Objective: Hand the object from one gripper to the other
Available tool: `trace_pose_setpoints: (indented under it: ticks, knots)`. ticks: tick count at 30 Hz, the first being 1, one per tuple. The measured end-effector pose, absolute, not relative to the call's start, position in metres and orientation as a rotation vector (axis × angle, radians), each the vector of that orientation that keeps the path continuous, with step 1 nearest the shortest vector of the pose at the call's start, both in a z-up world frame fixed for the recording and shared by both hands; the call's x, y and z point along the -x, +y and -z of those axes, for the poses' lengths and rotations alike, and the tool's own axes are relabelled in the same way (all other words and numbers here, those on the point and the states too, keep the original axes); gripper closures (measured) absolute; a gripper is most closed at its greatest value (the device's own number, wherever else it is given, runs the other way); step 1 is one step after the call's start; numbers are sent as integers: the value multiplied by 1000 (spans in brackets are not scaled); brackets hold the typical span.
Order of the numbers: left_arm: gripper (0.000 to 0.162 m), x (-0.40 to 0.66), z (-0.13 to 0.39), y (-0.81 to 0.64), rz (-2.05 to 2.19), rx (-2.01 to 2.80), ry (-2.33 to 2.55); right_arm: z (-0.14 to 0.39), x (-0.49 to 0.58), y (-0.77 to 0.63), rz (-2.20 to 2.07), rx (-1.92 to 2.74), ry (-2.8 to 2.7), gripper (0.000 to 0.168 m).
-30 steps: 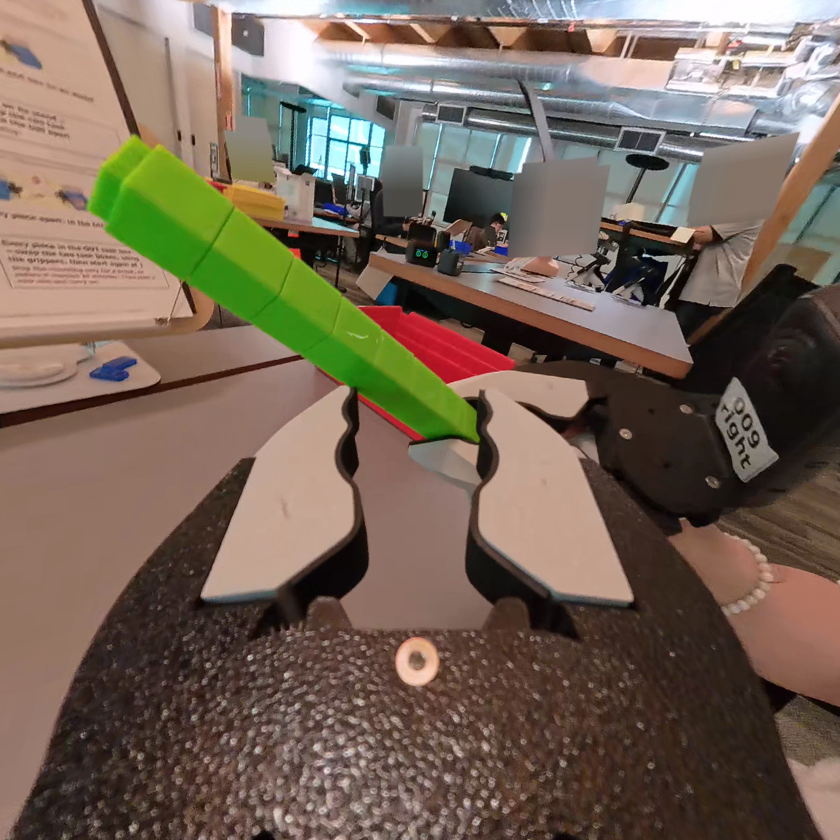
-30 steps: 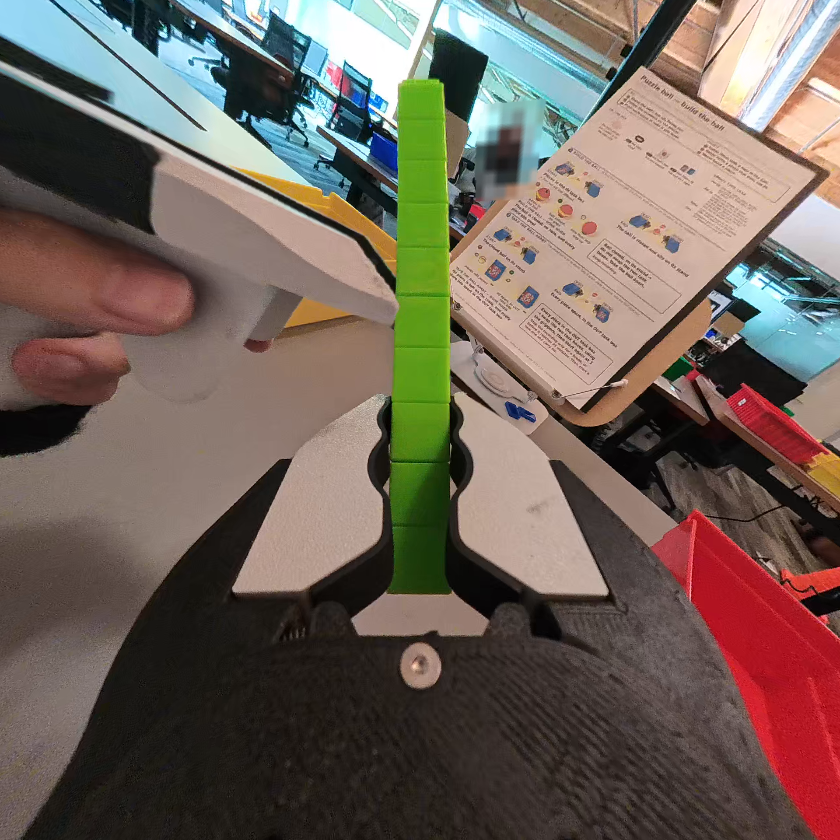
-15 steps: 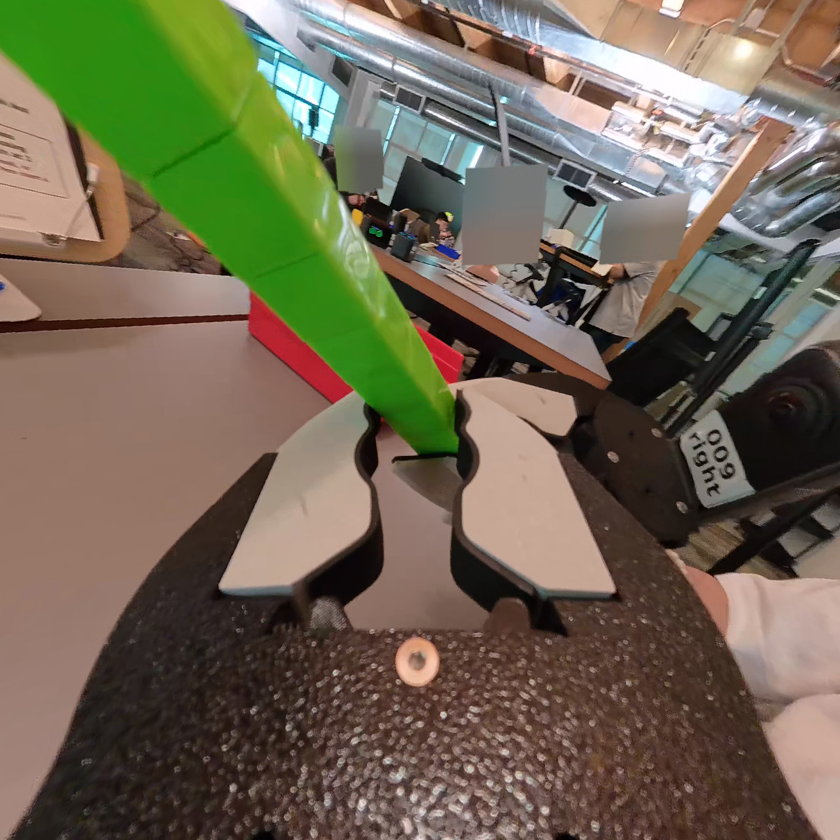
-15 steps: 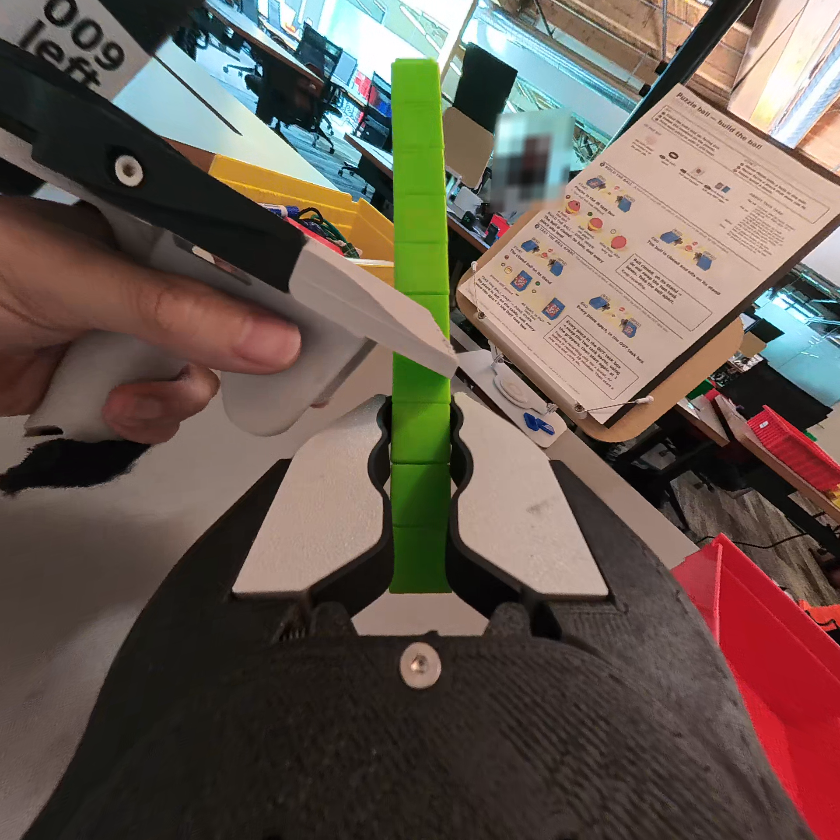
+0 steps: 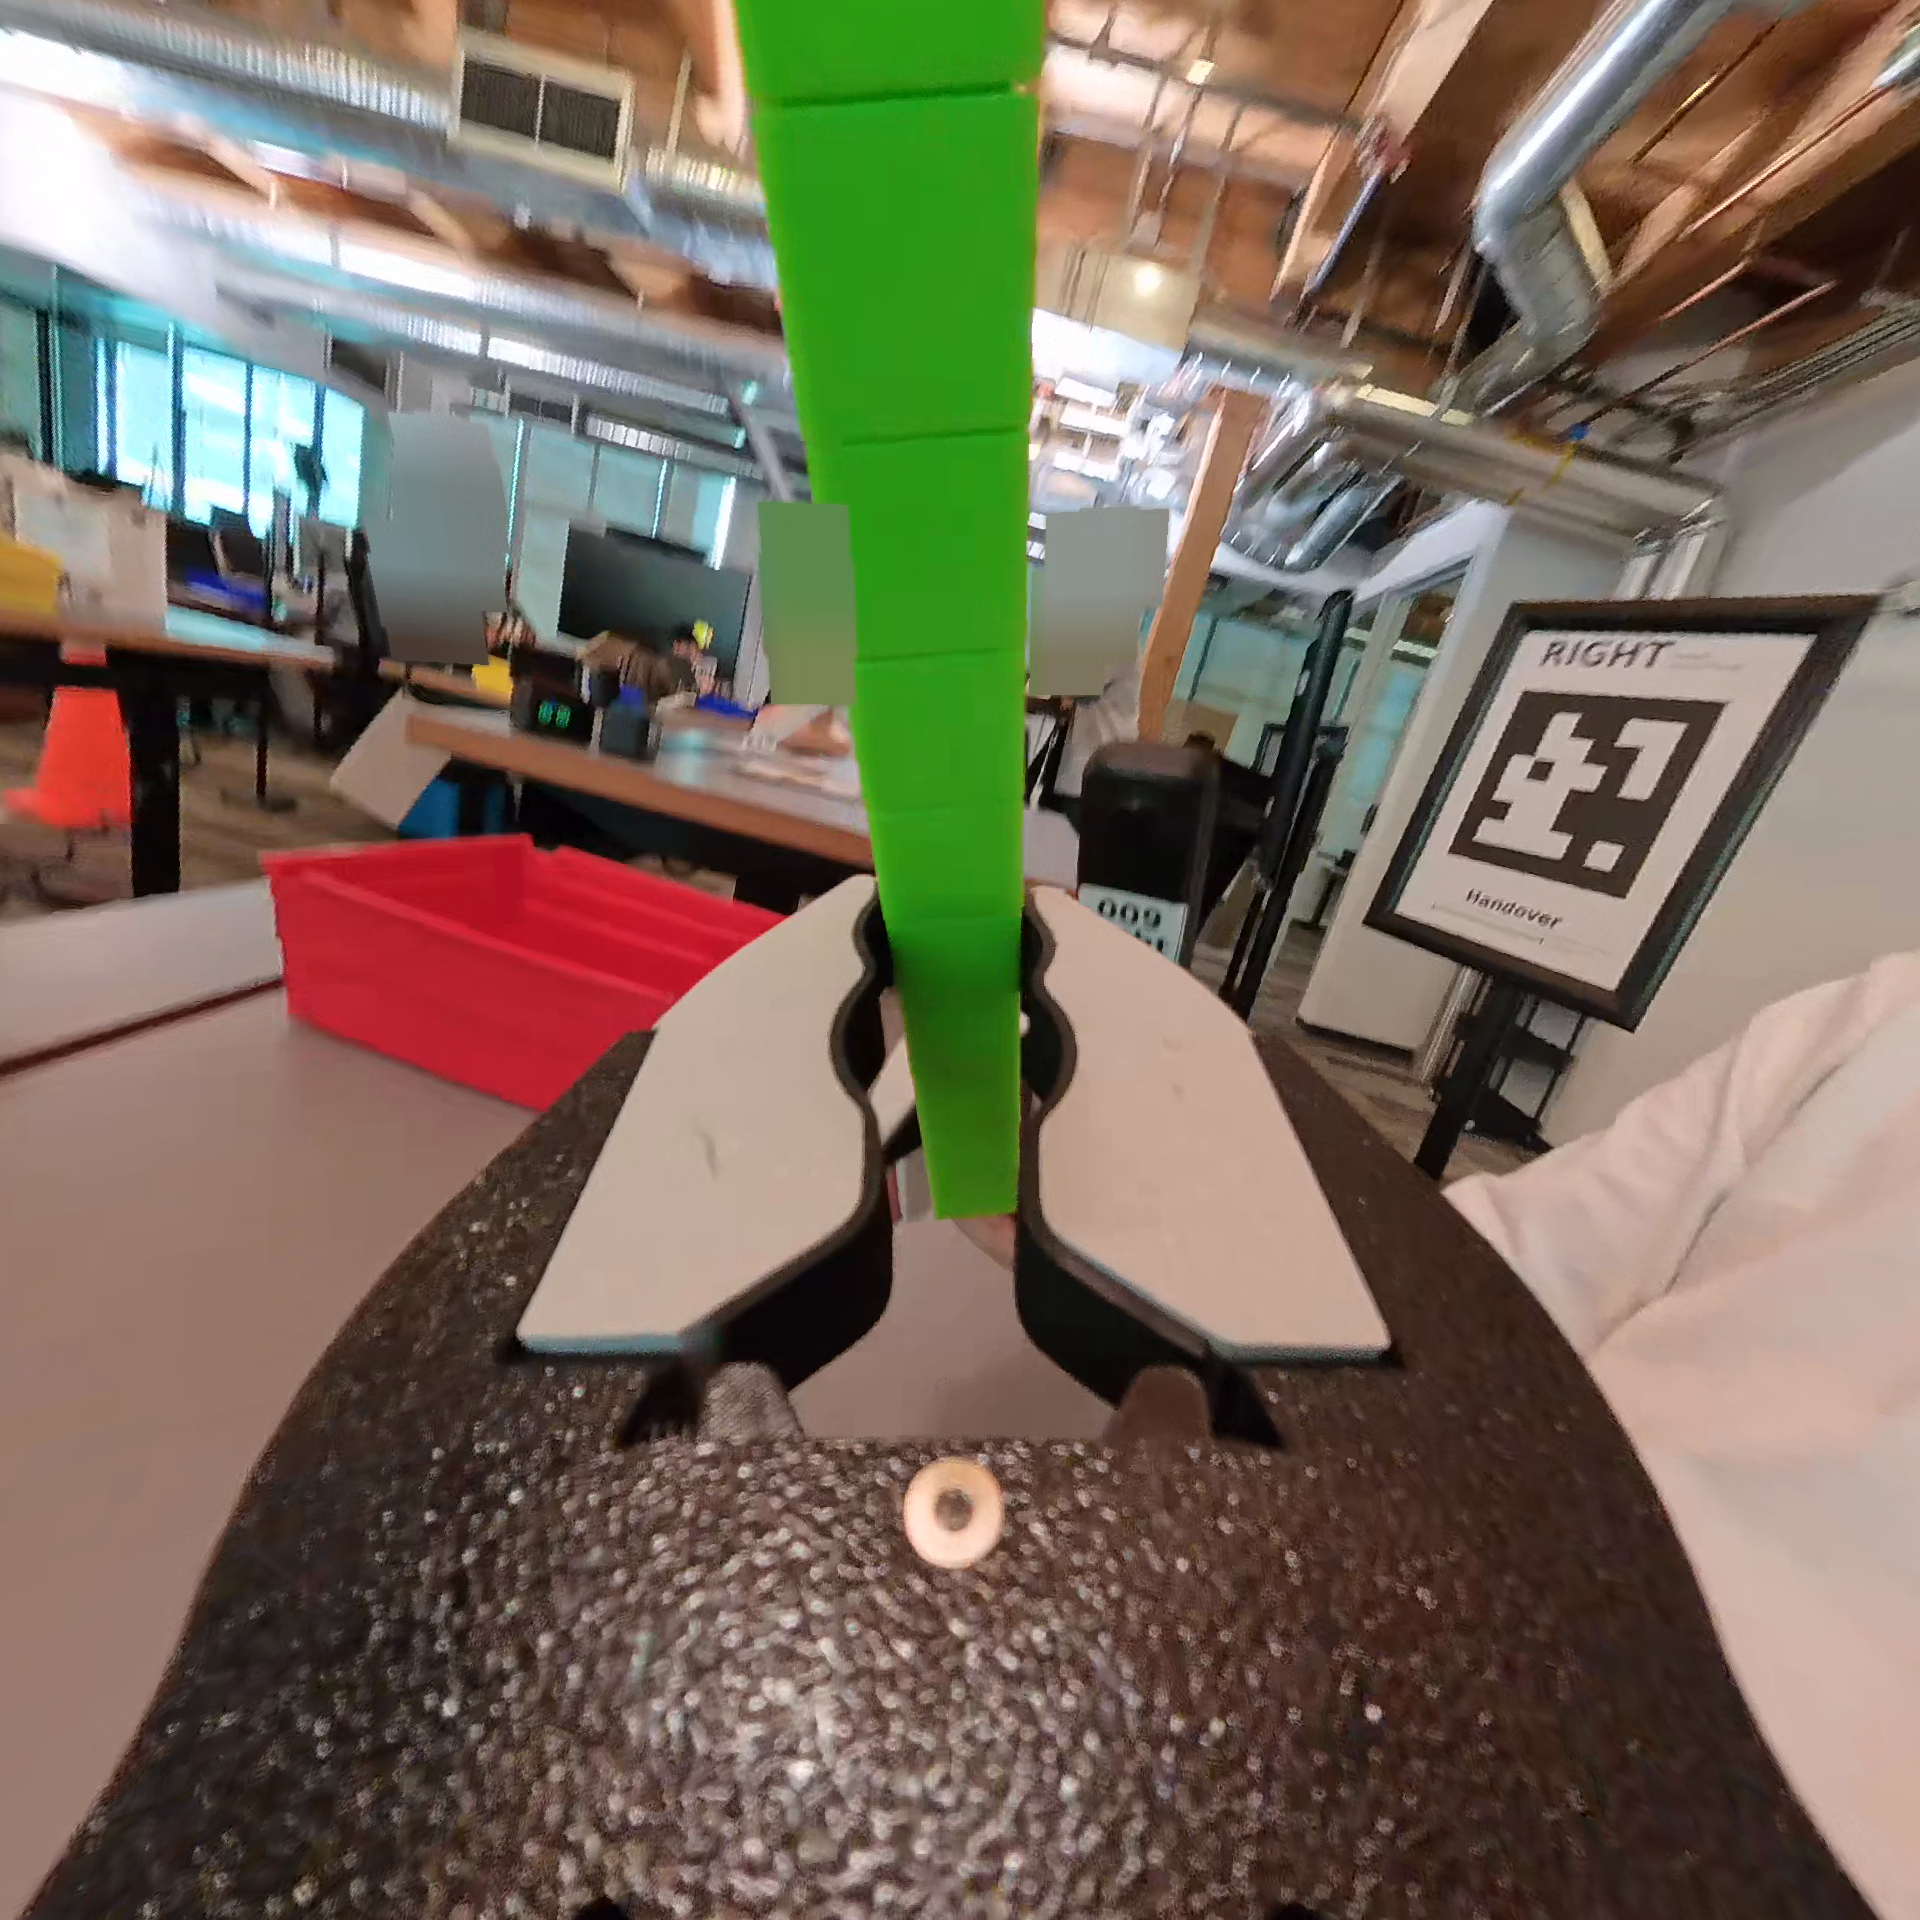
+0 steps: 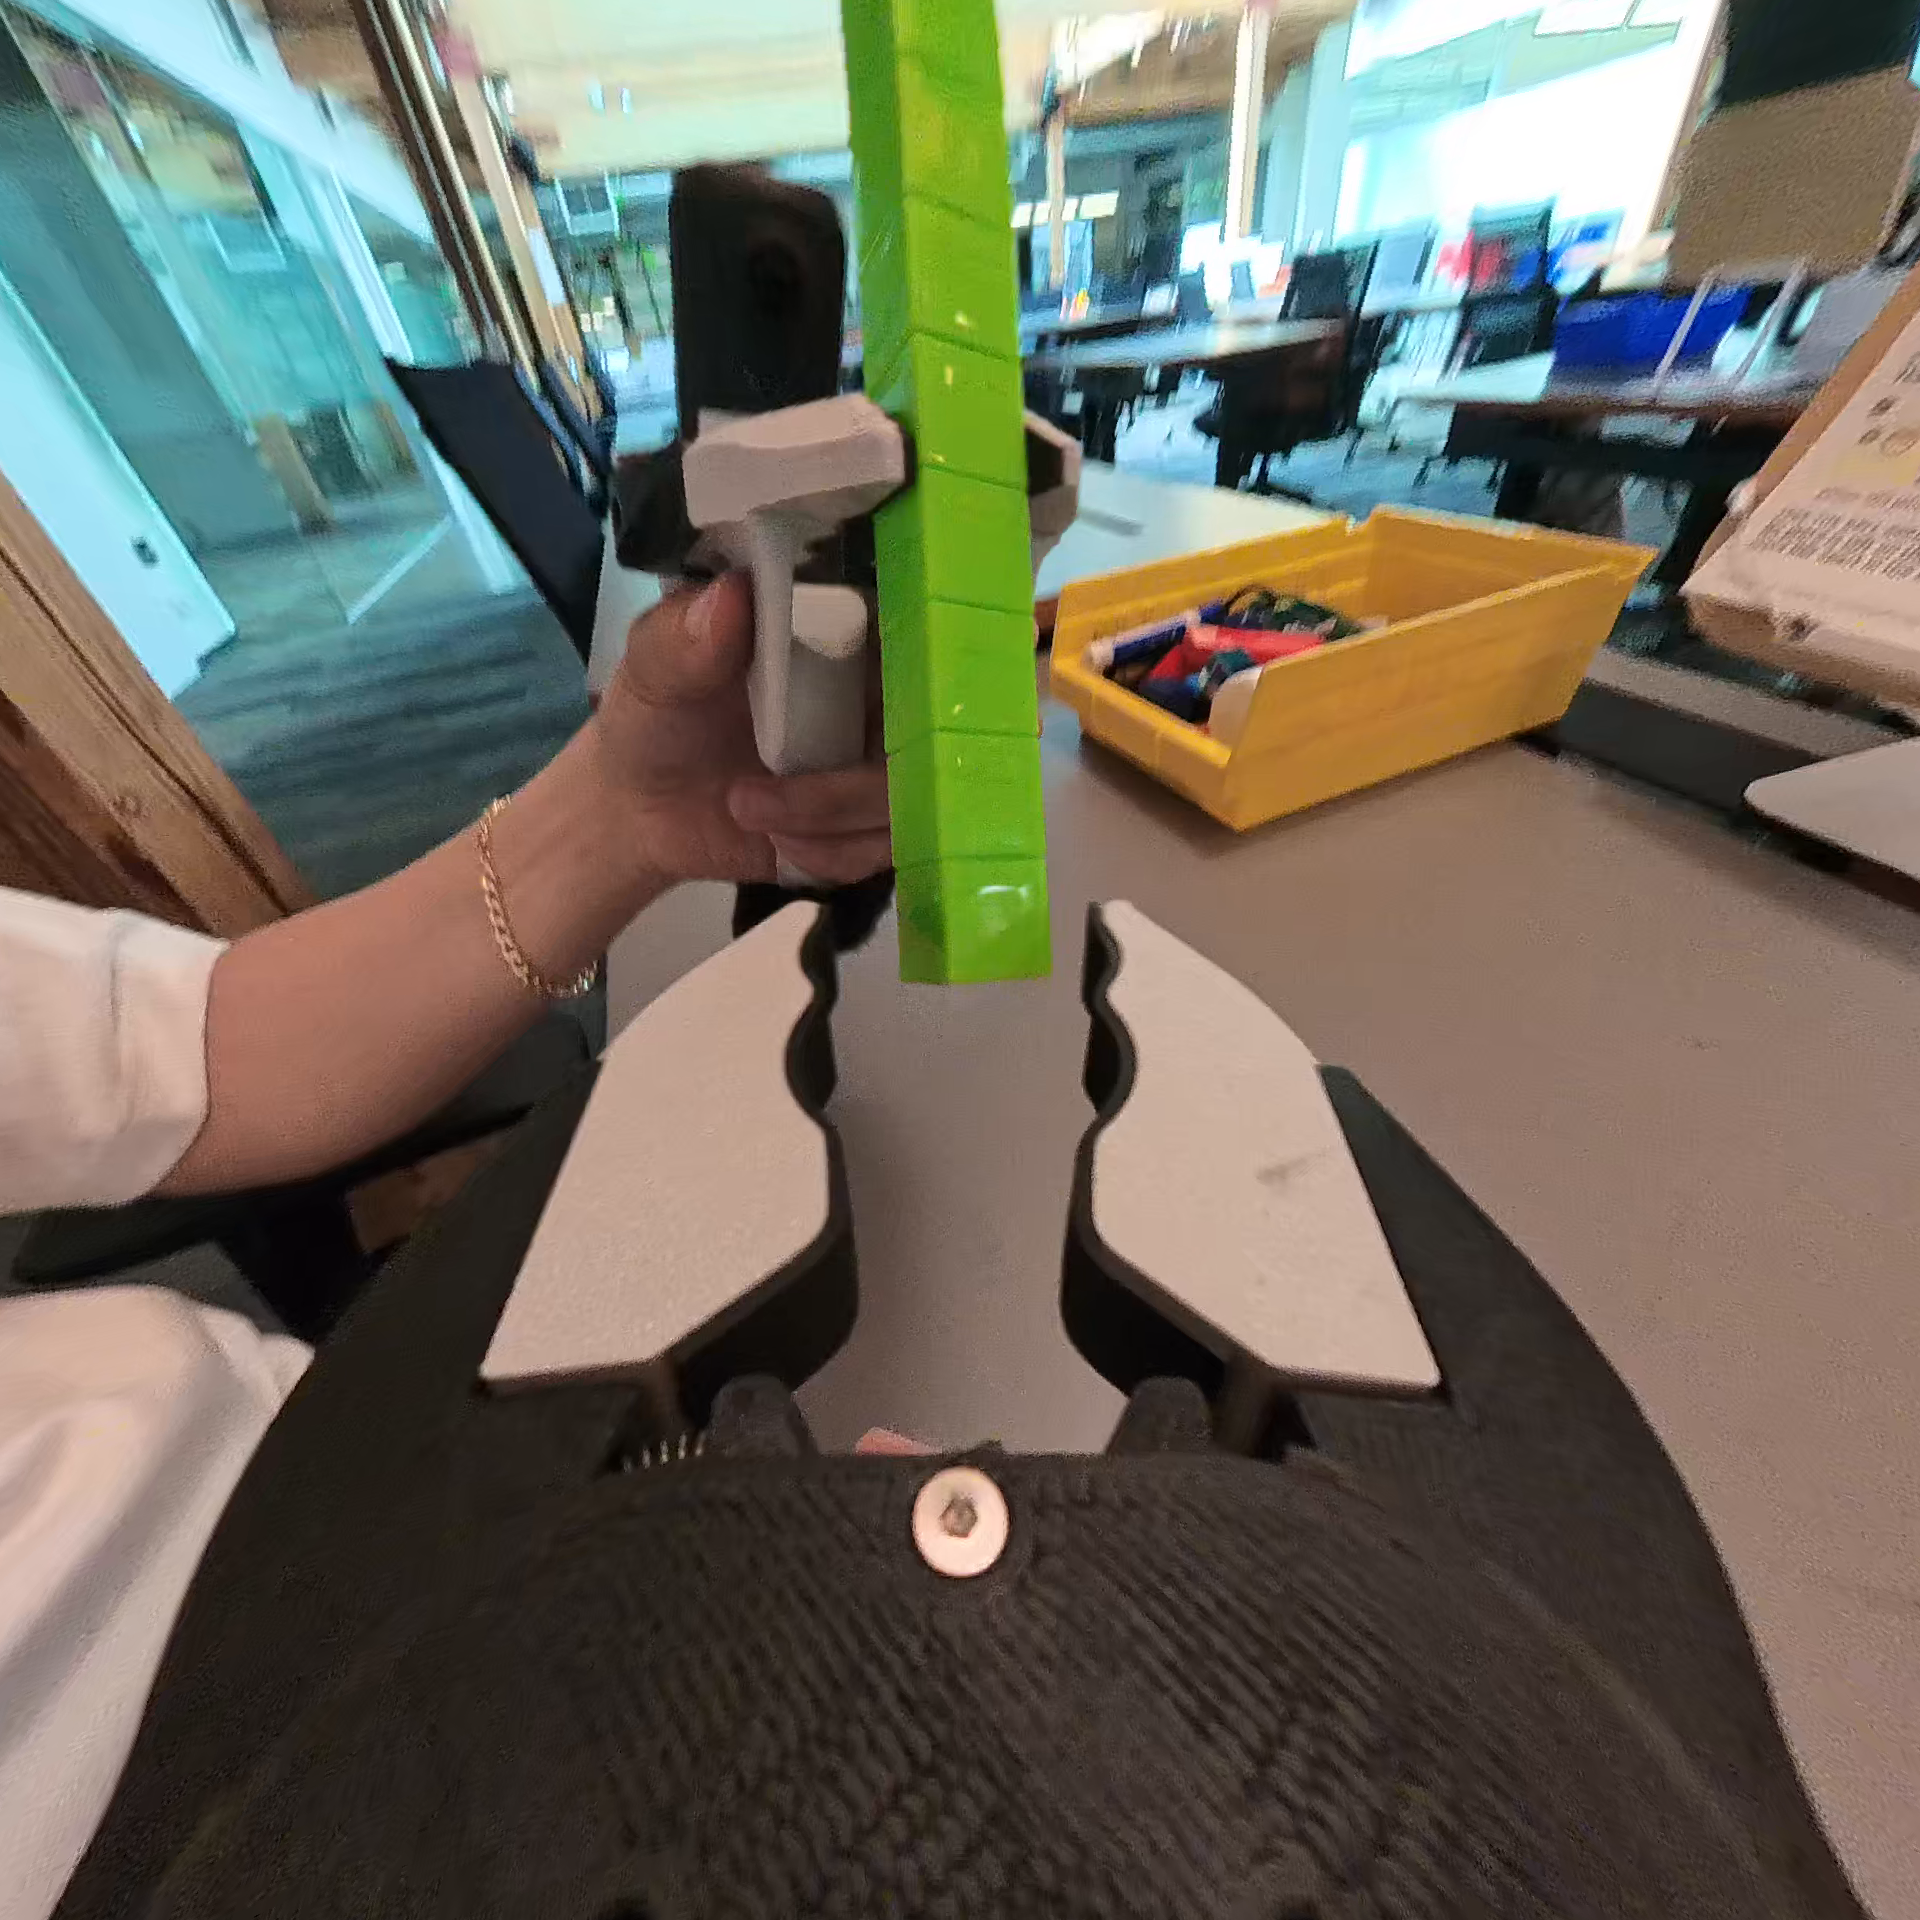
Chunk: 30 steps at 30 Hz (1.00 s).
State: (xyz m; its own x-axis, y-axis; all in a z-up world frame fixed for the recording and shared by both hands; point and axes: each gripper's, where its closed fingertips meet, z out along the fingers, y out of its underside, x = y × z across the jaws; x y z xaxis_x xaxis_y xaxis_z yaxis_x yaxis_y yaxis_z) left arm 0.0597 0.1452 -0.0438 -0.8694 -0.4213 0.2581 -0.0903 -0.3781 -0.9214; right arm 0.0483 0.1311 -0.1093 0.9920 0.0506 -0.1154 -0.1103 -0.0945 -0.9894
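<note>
A long bright green bar of joined cubes (image 5: 935, 623) stands upright in my left gripper (image 5: 951, 925), which is shut on its lower part. In the right wrist view the same bar (image 6: 956, 623) is clamped midway by the left gripper (image 6: 966, 457), held by a hand (image 6: 686, 748). My right gripper (image 6: 956, 925) is open and empty. The bar's lower end hangs just ahead of its fingertips, touching neither. The right gripper's black body (image 5: 1138, 831) shows behind the bar in the left wrist view.
A red bin (image 5: 468, 935) sits on the grey table (image 5: 208, 1195) to the left. A yellow bin (image 6: 1351, 644) holding several small items stands on the table (image 6: 1507, 1039). An instruction board (image 6: 1829, 520) is at far right. A framed marker sign (image 5: 1600, 800) stands on the floor. The grippers' ends are close to 7 cm from one another.
My right gripper has opened, let go of the green bar and drawn back. My left gripper has shut on the bar and now holds it alone, upright.
</note>
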Motion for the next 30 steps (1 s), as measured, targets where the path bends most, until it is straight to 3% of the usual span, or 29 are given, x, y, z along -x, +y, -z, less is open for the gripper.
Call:
trace_pose_setpoints:
  ticks: [6, 19, 24, 28, 30]
  knots:
    - [140, -46, 16, 149, 2548, 488, 1379, 73, -46, 127, -94, 1425, 60, 141]
    - [138, -60, 26, 129, 2663, 512, 1380, 59, -52, 104, -210, 1273, 114, 146]
    - [125, -58, 34, 121, 2518, 460, 1526, 56, -52, 84, -167, 1316, 23, 146]
    - [104, -55, 53, 119, 2399, 449, 1752, 56, -52, 71, -161, 1371, -43, 146]
    - [107, -52, 59, 122, 2331, 427, 1826, 54, -54, 64, -149, 1384, -61, 146]
